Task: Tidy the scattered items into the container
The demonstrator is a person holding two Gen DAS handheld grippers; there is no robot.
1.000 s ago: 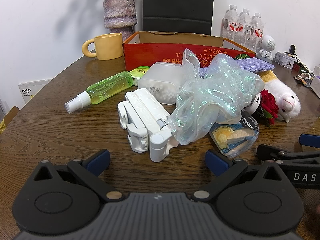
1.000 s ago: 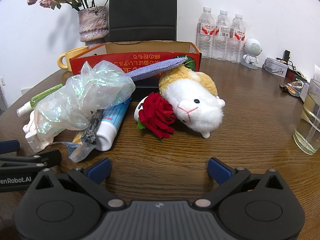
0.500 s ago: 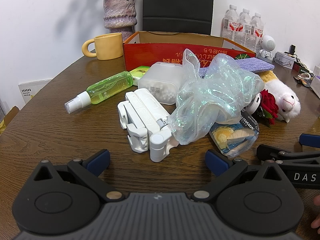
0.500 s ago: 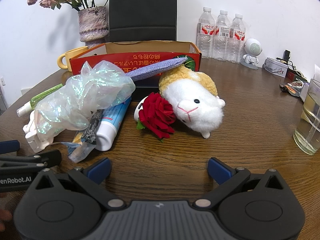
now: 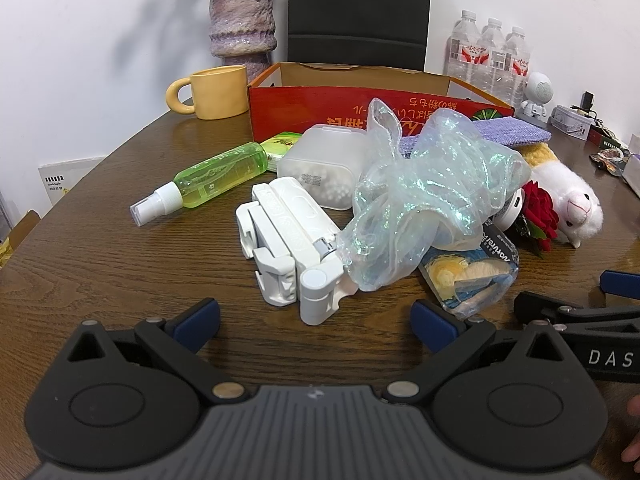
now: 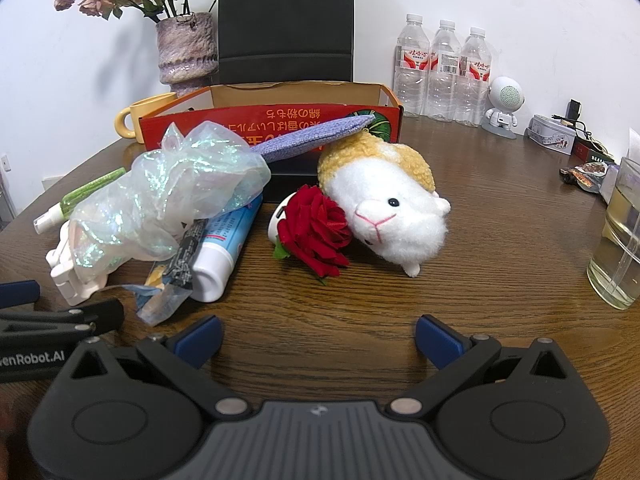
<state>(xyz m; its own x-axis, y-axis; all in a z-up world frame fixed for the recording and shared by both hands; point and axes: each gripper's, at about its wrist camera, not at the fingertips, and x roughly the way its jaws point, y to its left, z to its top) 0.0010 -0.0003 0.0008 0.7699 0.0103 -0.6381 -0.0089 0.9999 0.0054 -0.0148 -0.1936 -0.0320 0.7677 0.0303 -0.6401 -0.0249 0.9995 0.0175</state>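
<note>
A red cardboard box (image 5: 320,114) (image 6: 280,118) stands open at the back of the pile. In front lie a green spray bottle (image 5: 208,178), a frosted tub (image 5: 324,166), a white folded stand (image 5: 288,248), an iridescent plastic bag (image 5: 424,196) (image 6: 168,200), a snack packet (image 5: 472,276), a purple cloth (image 6: 312,140), a white tube (image 6: 224,248), a red rose (image 6: 316,232) and a plush sheep (image 6: 384,208). My left gripper (image 5: 316,318) is open just short of the stand. My right gripper (image 6: 318,334) is open, short of the rose.
A yellow mug (image 5: 216,92), a purple vase (image 5: 242,20) and a black chair back (image 5: 360,12) stand behind the box. Water bottles (image 6: 440,68), a small white robot figure (image 6: 502,106) and a glass of liquid (image 6: 620,236) are to the right.
</note>
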